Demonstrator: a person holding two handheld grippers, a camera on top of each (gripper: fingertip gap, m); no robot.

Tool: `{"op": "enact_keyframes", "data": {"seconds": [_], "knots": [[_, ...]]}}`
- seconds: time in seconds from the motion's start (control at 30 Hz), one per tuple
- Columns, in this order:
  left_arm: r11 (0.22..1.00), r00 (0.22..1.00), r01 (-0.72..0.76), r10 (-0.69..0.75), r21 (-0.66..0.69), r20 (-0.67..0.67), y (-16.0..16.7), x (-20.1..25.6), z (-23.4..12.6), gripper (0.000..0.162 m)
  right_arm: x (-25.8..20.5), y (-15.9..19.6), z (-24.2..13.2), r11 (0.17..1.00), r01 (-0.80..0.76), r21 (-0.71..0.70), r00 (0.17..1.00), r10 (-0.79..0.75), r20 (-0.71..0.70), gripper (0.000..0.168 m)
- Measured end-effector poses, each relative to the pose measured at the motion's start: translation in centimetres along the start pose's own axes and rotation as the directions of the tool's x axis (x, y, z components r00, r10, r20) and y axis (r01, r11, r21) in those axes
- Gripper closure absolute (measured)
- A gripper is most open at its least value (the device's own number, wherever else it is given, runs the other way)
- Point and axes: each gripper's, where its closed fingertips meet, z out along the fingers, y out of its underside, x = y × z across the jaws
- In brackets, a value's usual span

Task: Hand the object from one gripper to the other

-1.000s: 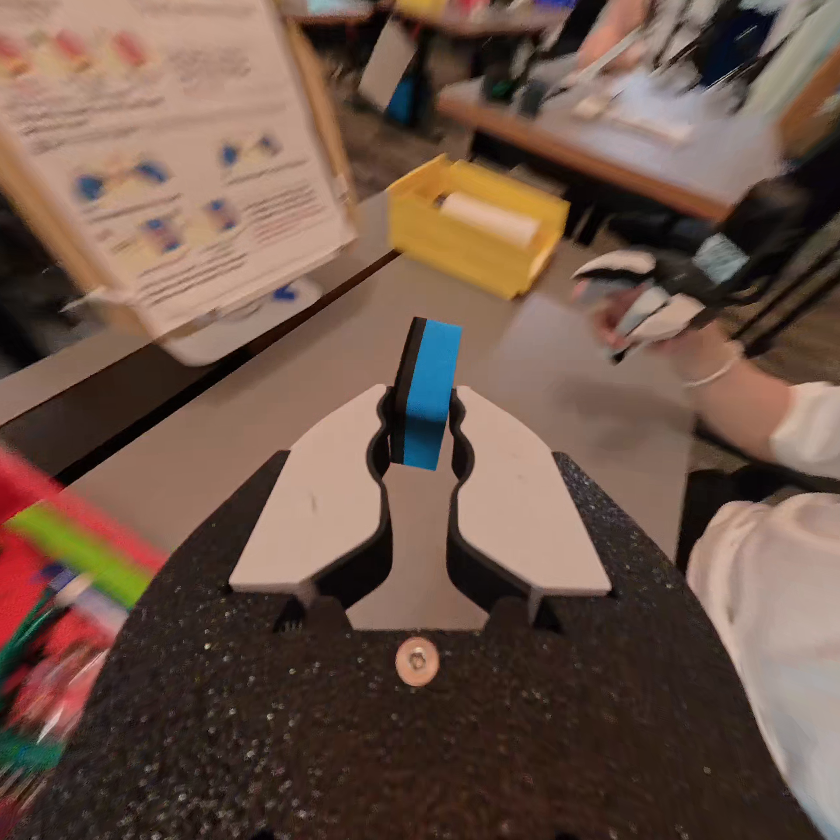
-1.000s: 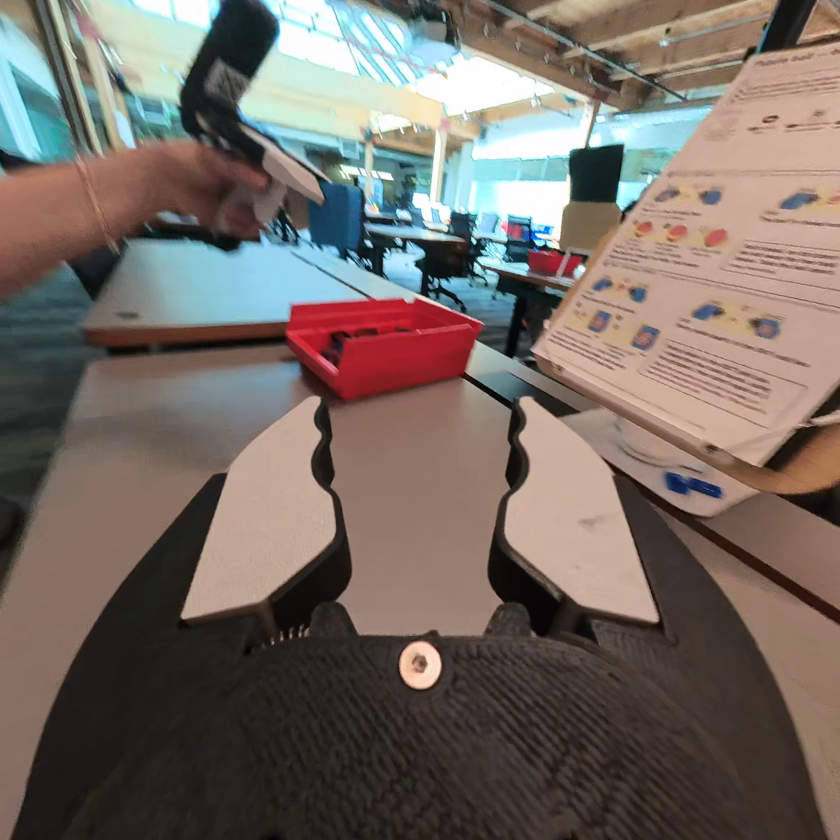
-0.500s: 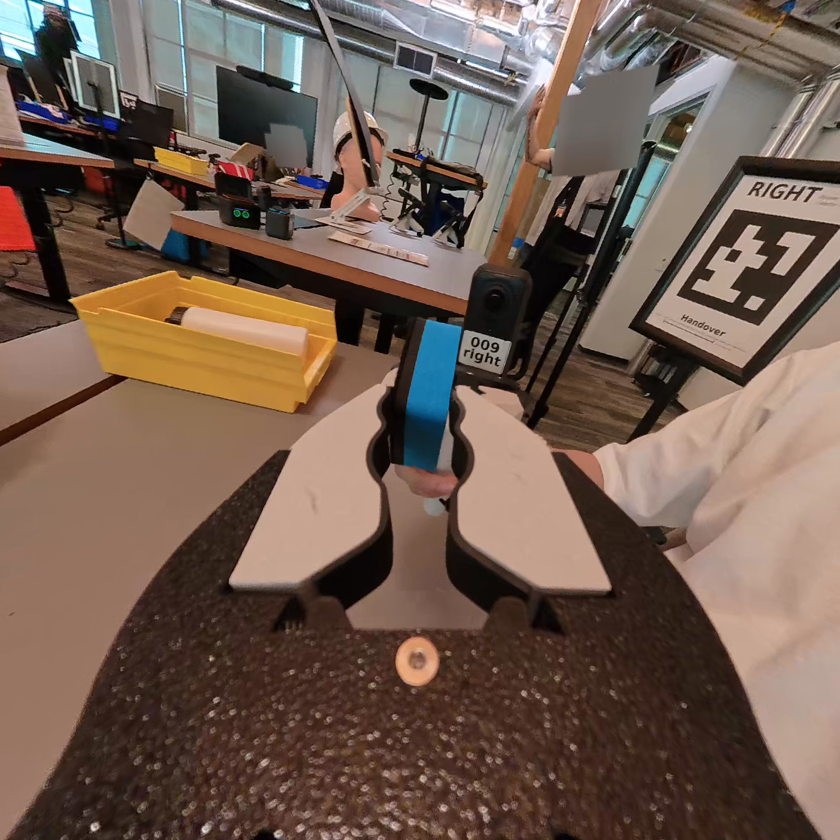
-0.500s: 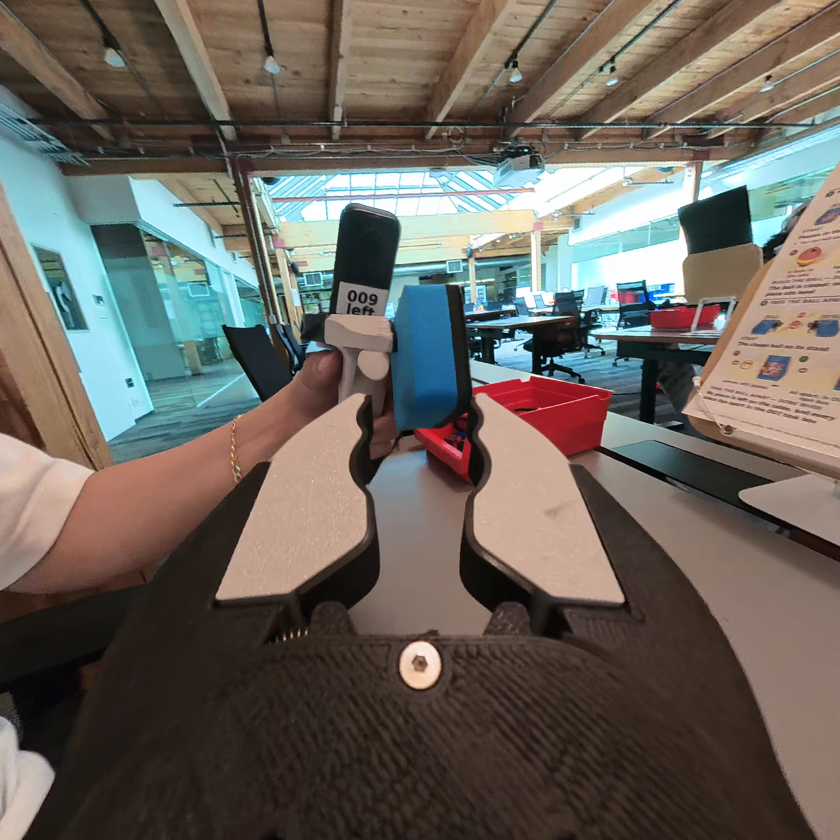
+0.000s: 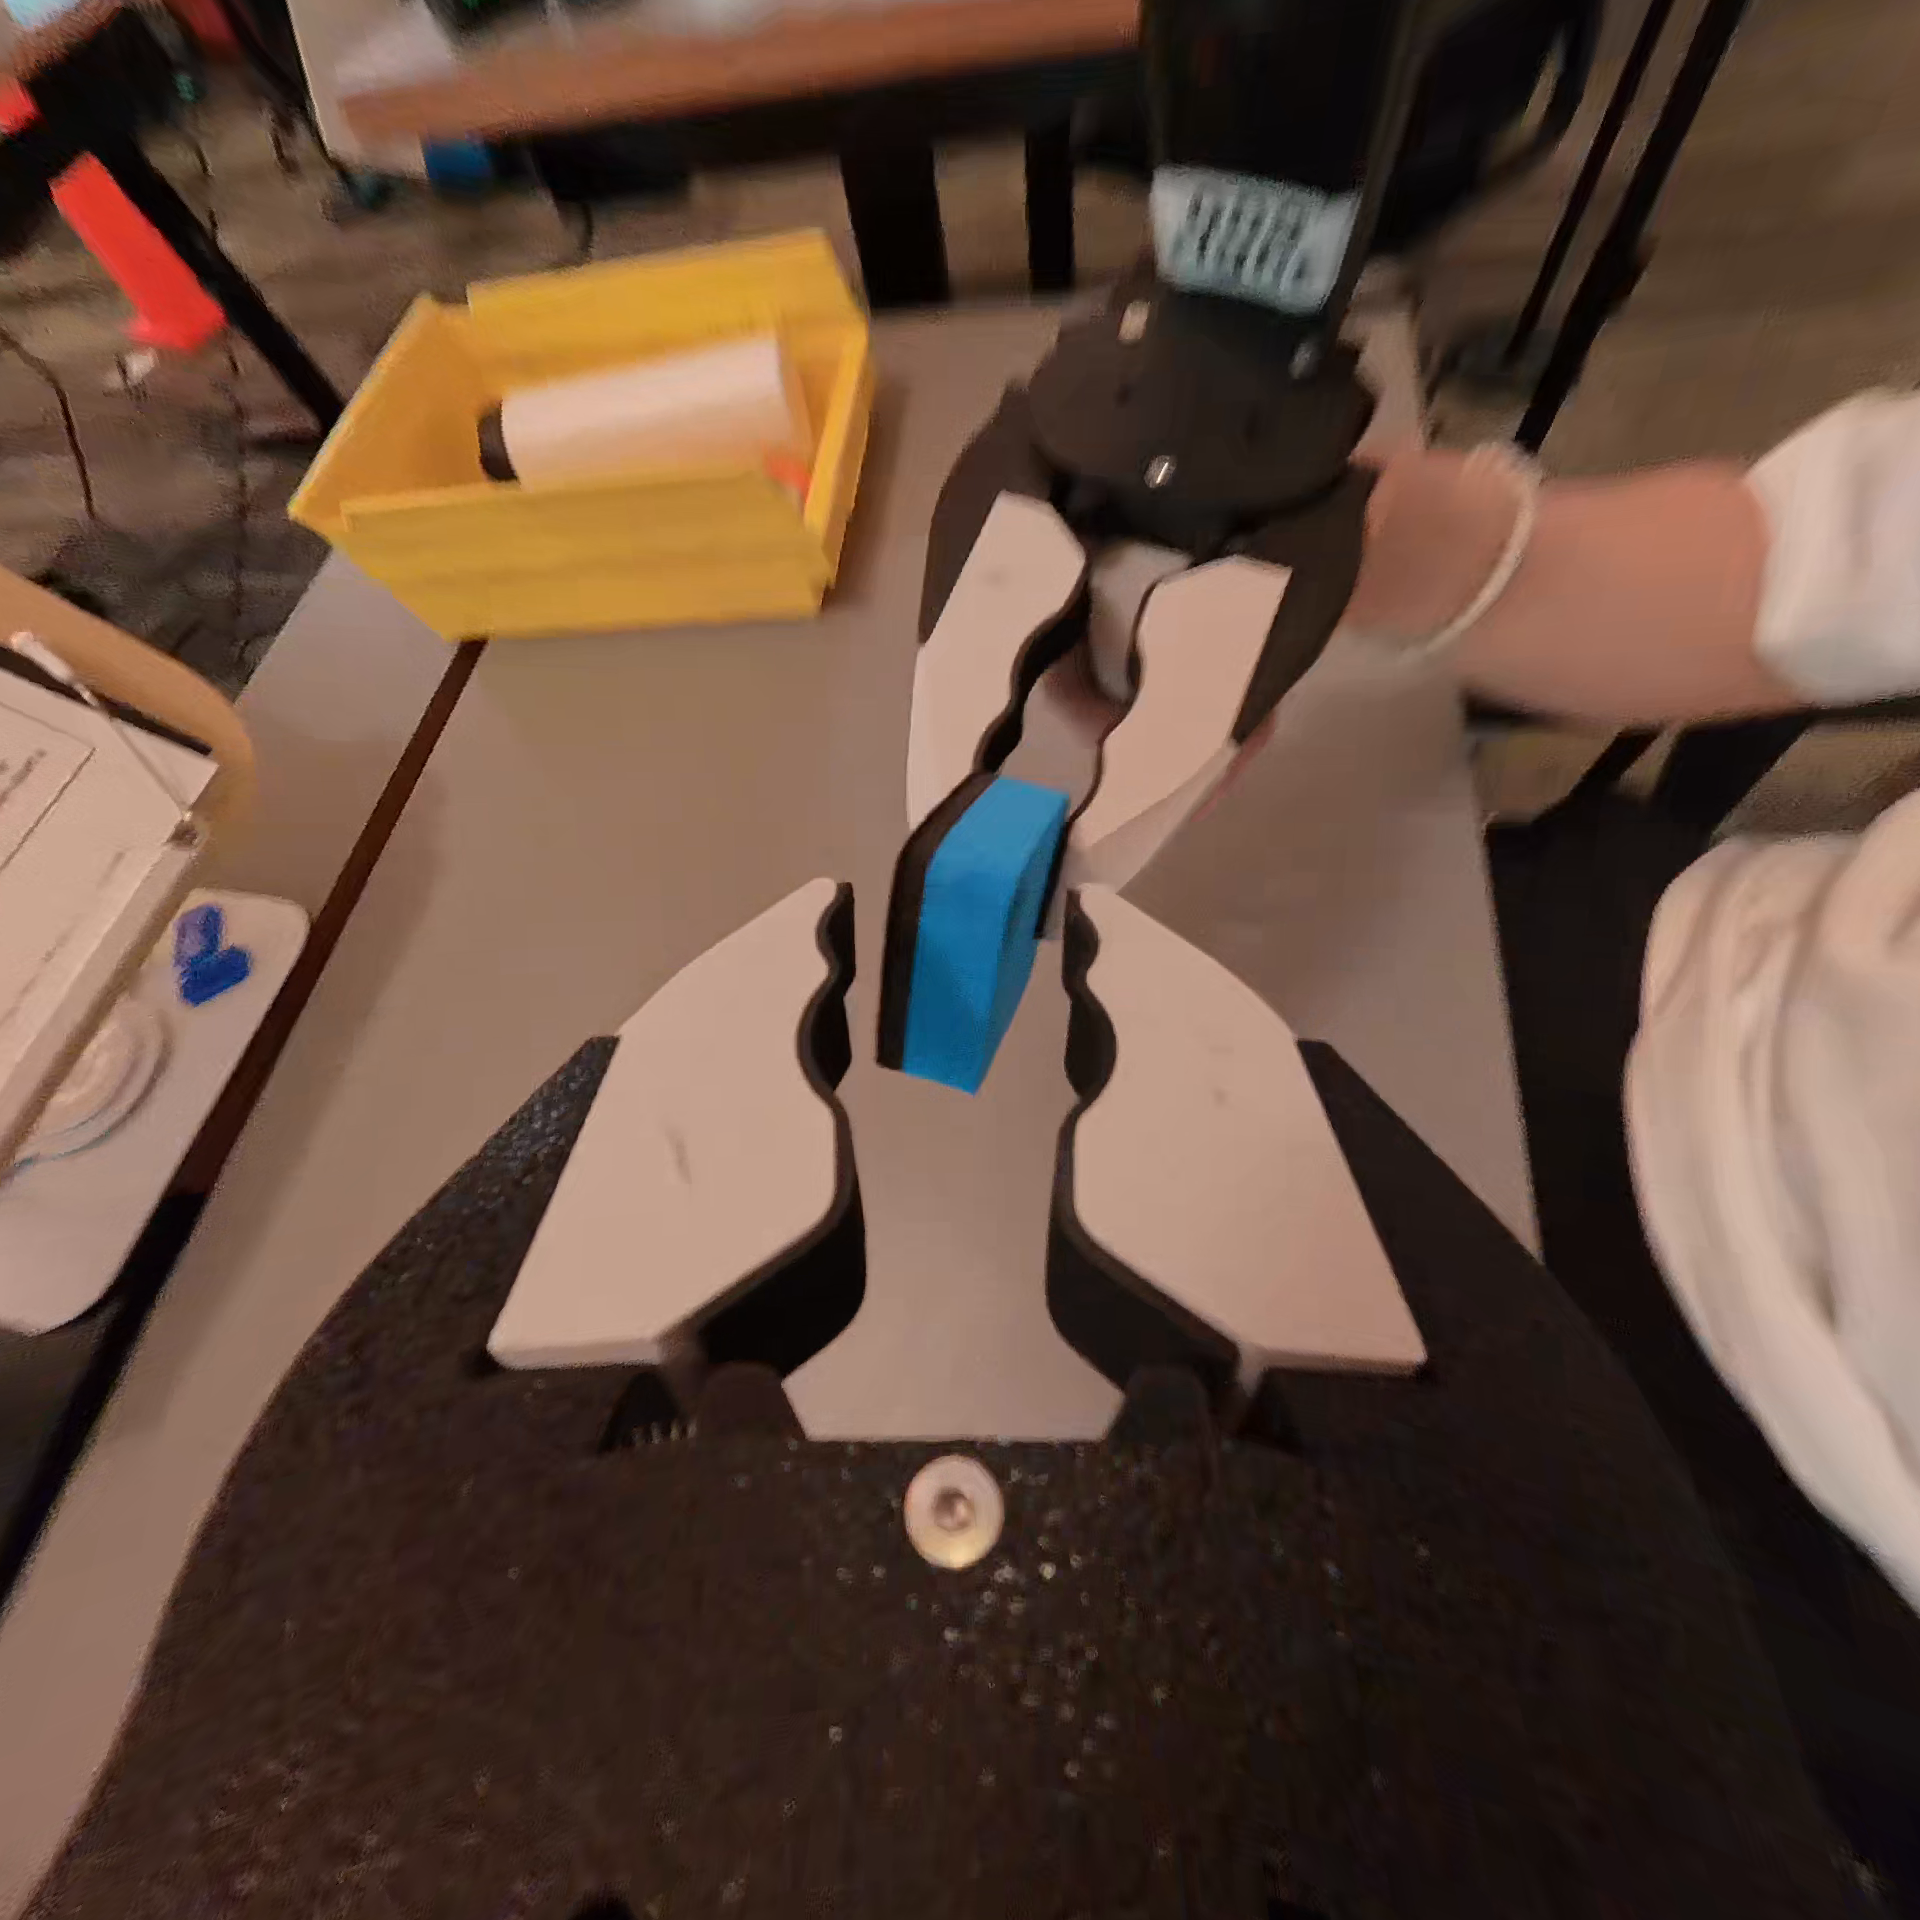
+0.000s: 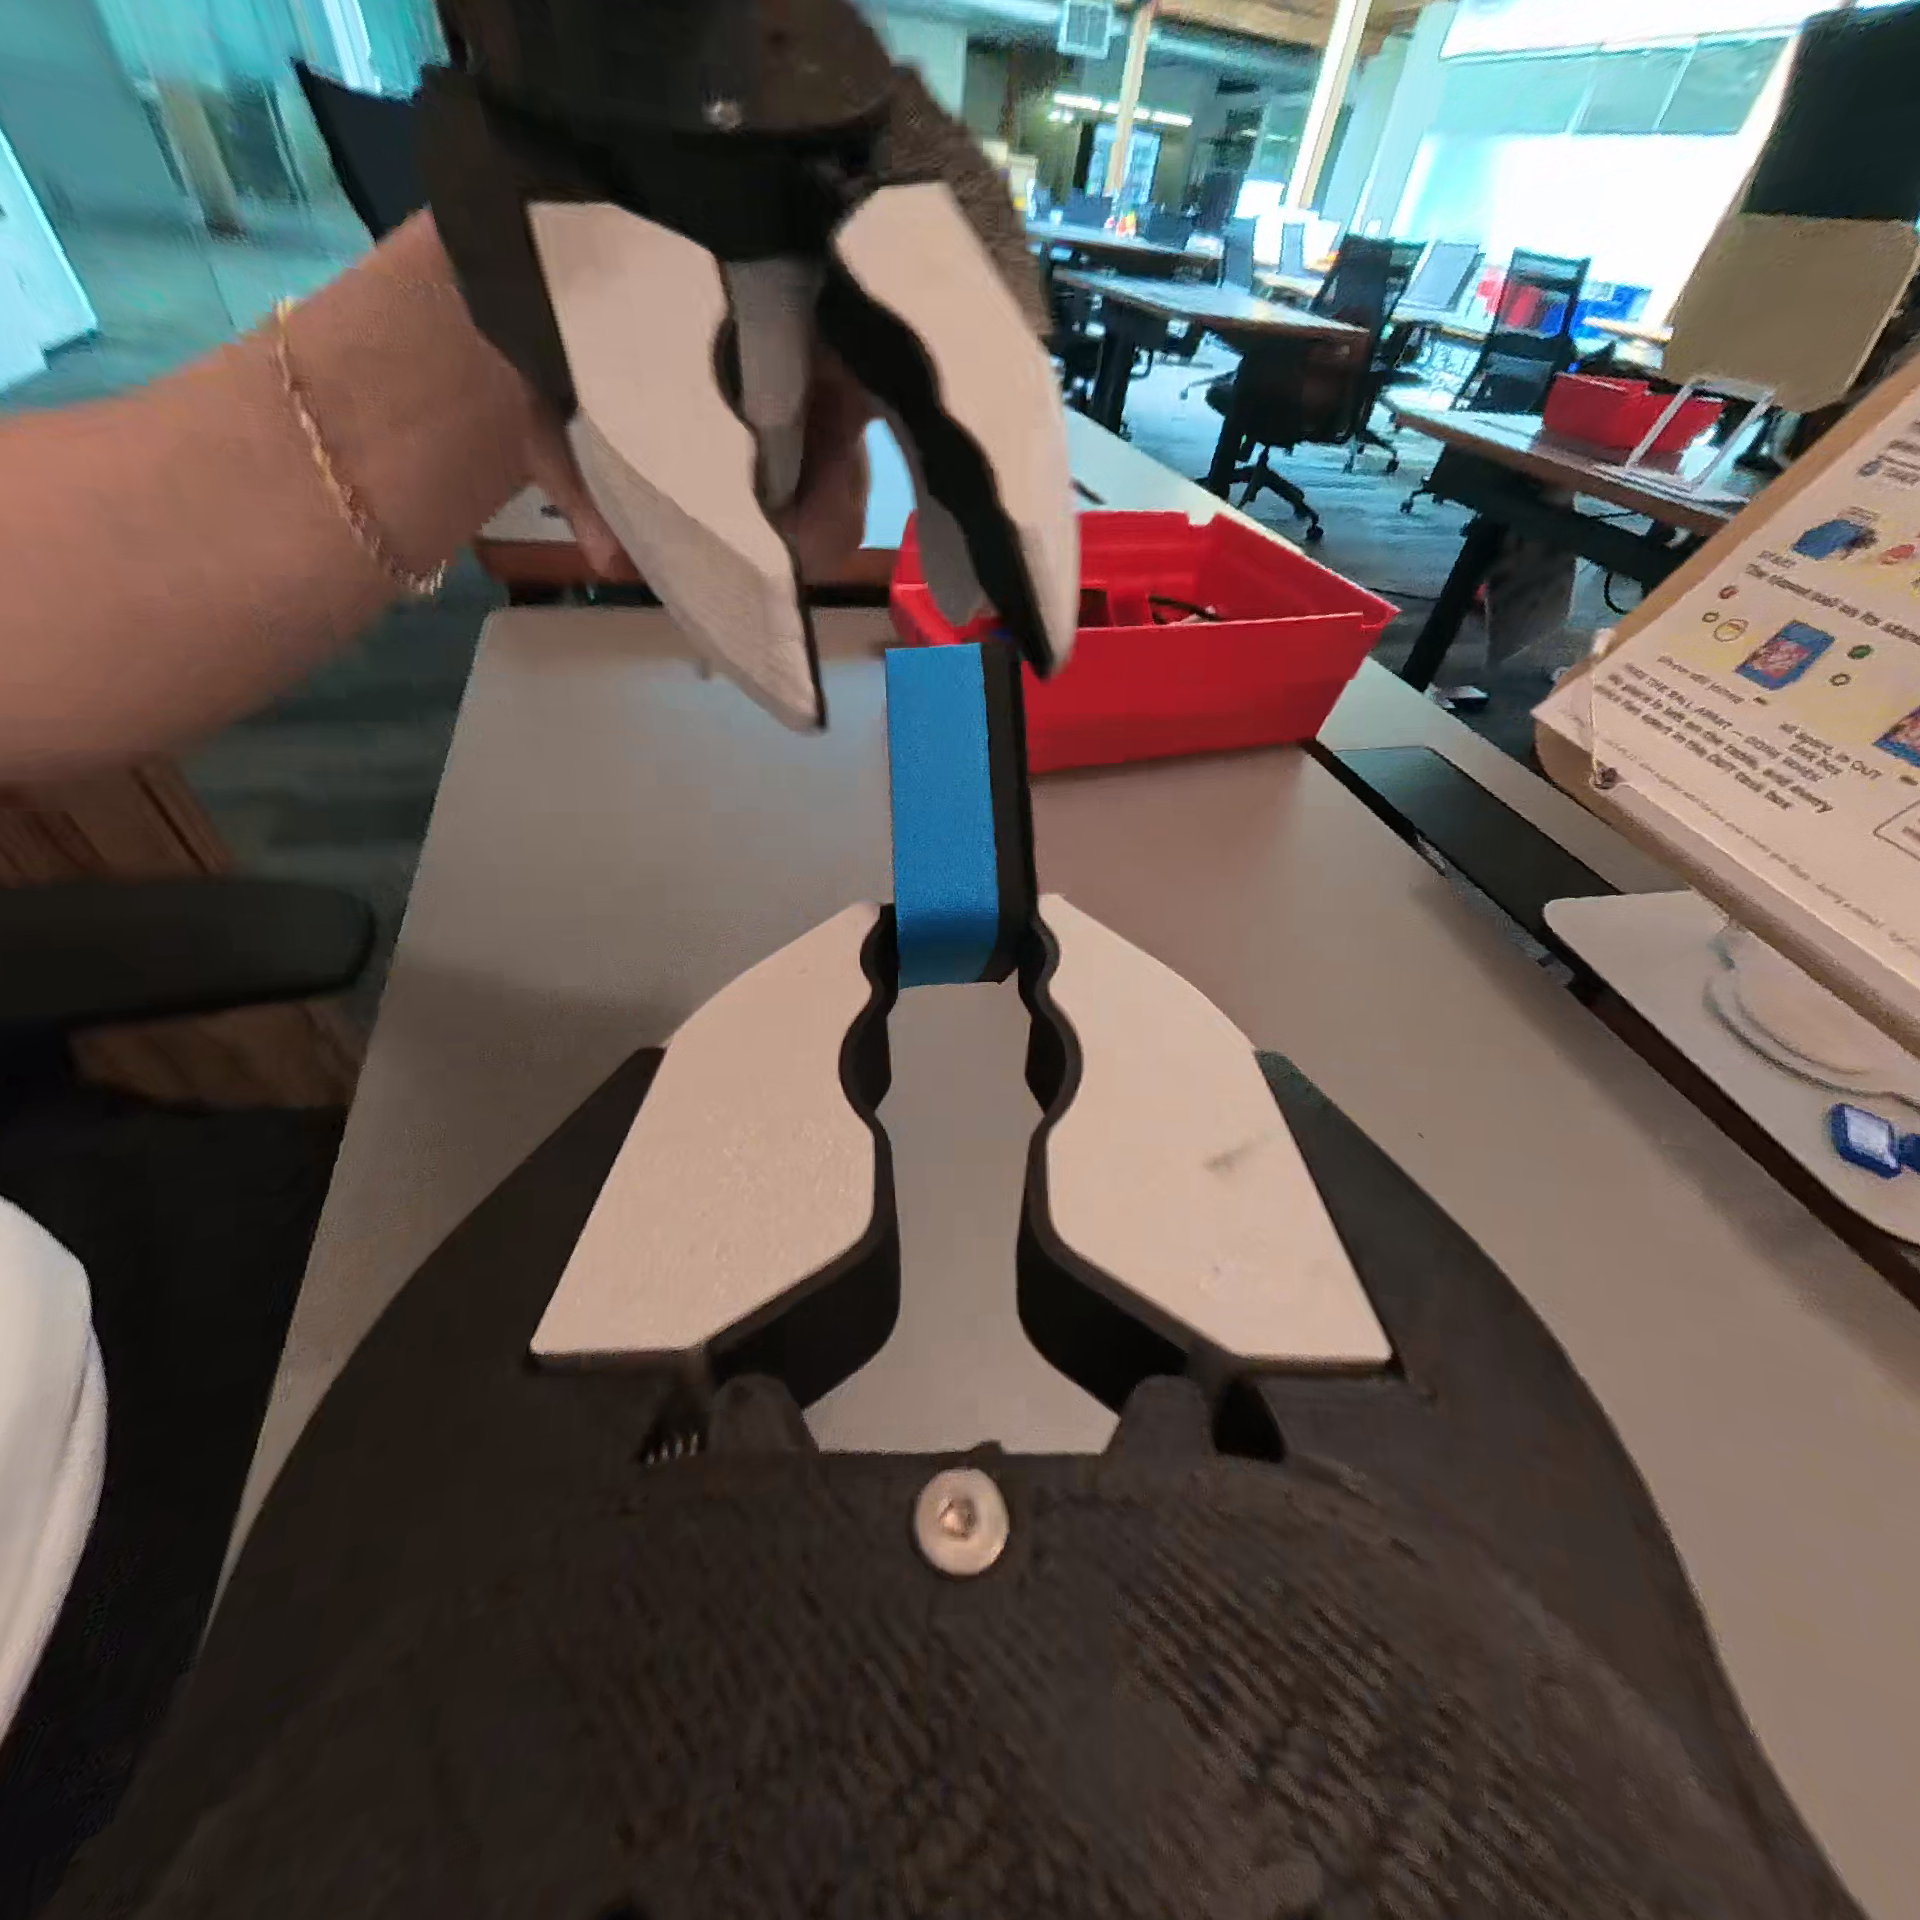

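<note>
The blue-and-black eraser block stands upright above the grey worktop, clamped at its near end between the right tool's tips. The left tool, fingers spread, flanks the block's other end without gripping it.

Grey table, rows of desks and office chairs, bright windows

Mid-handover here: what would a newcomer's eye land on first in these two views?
The blue and black foam block, clamped upright in the right gripper, with the left gripper open around its other end. Next come the yellow bin and the red bin on the grey table behind.
</note>
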Motion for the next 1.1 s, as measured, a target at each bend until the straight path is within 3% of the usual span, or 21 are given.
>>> {"op": "enact_keyframes", "data": {"seconds": [0.1, 0.2, 0.3, 0.37, 0.47, 0.57, 0.67, 0.73, 0.87, 1.0, 1.1], "knots": [[0.983, 0.998, -0.069, 0.068, -0.170, -0.009, 1.3, 0.1, 1.0, 0.136, -0.4, 0.1, 0.3, 1.000, -0.002, -0.009, 1.000, 0.003, 0.013, 0.146], [0.978, 0.998, -0.058, 0.052, -0.202, -0.035, 1.5, 0.1, 1.2, 0.138, -0.3, 0.4, 0.4, 1.000, -0.001, -0.001, 1.000, 0.001, 0.010, 0.146], [0.994, 1.000, -0.020, 0.021, -0.103, 0.013, 0.4, -0.7, 0.9, 0.139, 0.7, -0.5, 0.1, 0.996, 0.010, 0.091, 0.998, -0.004, -0.068, 0.137], [0.997, 0.997, 0.065, -0.067, 0.047, 0.040, -1.4, -1.6, 0.2, 0.139, 1.4, -0.8, 0.0, 0.990, -0.019, 0.137, 0.994, 0.033, -0.100, 0.118], [0.952, 0.988, 0.150, -0.156, 0.268, -0.001, -3.7, -1.9, -1.1, 0.139, 2.2, -1.3, 0.0, 0.971, -0.093, 0.218, 0.987, 0.119, -0.111, 0.109], [0.906, 0.985, 0.175, -0.162, 0.386, -0.065, -4.4, -1.1, -1.4, 0.139, 1.6, -3.4, -0.7, 0.904, -0.184, 0.386, 0.980, 0.198, 0.003, 0.117], [0.875, 0.979, 0.204, -0.176, 0.439, -0.105, -4.1, -0.6, -1.0, 0.139, 1.2, -4.1, -1.1, 0.866, -0.230, 0.444, 0.972, 0.225, 0.066, 0.122], [0.858, 0.975, 0.221, -0.184, 0.464, -0.125, -3.9, -0.4, -0.7, 0.139, 0.7, -4.4, -1.3, 0.856, -0.233, 0.462, 0.972, 0.209, 0.104, 0.144], [0.858, 0.971, 0.233, -0.181, 0.457, -0.155, -3.0, -0.1, -0.5, 0.138, 0.2, -3.8, -1.2, 0.907, -0.207, 0.368, 0.976, 0.168, 0.135, 0.146], [0.962, 0.995, 0.095, -0.098, 0.255, -0.001, -0.5, -1.0, -0.1, 0.133, 1.1, -1.7, -1.5, 0.978, -0.122, 0.169, 0.992, 0.116, 0.045, 0.146], [0.995, 0.999, 0.010, -0.014, 0.101, 0.042, 0.0, -1.1, 0.1, 0.131, 1.9, 1.0, -1.4, 0.999, -0.021, -0.046, 0.998, 0.018, -0.054, 0.146]]}}
